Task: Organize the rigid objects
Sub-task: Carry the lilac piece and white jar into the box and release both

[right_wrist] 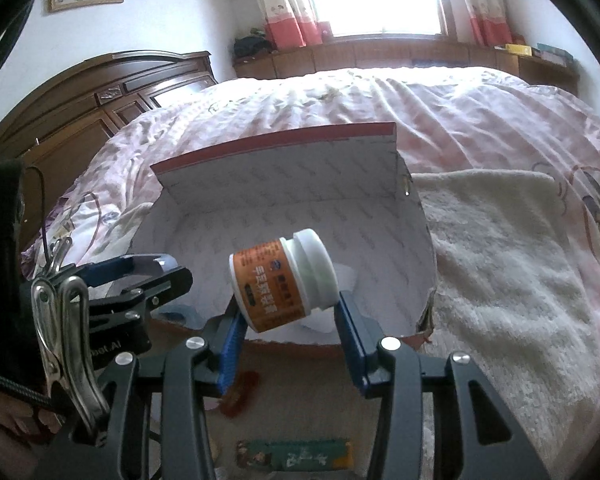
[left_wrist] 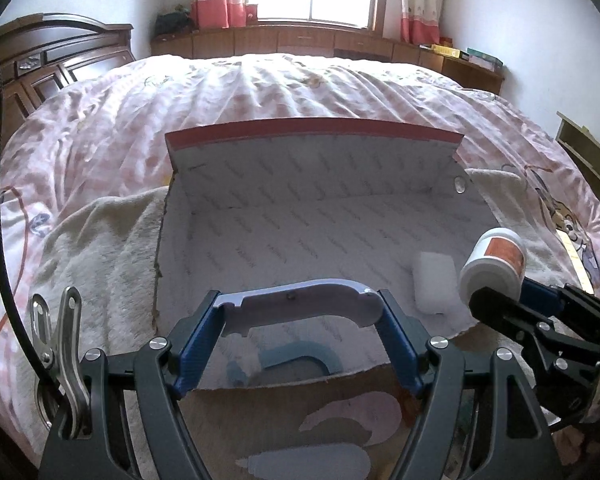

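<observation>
Jar [right_wrist: 282,280] tilted, lid up-right, clamped in right jaws; handle piece [left_wrist: 300,306] crosswise, clamped in left jaws.

Each claw [left_wrist: 300,344] has dark grey arms, blue ribbed pads, silver screws and a steel clip.

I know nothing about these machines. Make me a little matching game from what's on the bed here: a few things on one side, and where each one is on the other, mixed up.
Things:
1. white jar with orange label
2. curved pale lilac plastic piece
3. small white rectangular block
4. fluffy cream towel

Places:
A. lying on the floor of the open white-lined cardboard box
B. spread on the bed under the box
C. gripped in the right claw
D. gripped in the left claw

Pairs: 1-C, 2-D, 3-A, 4-B
</observation>
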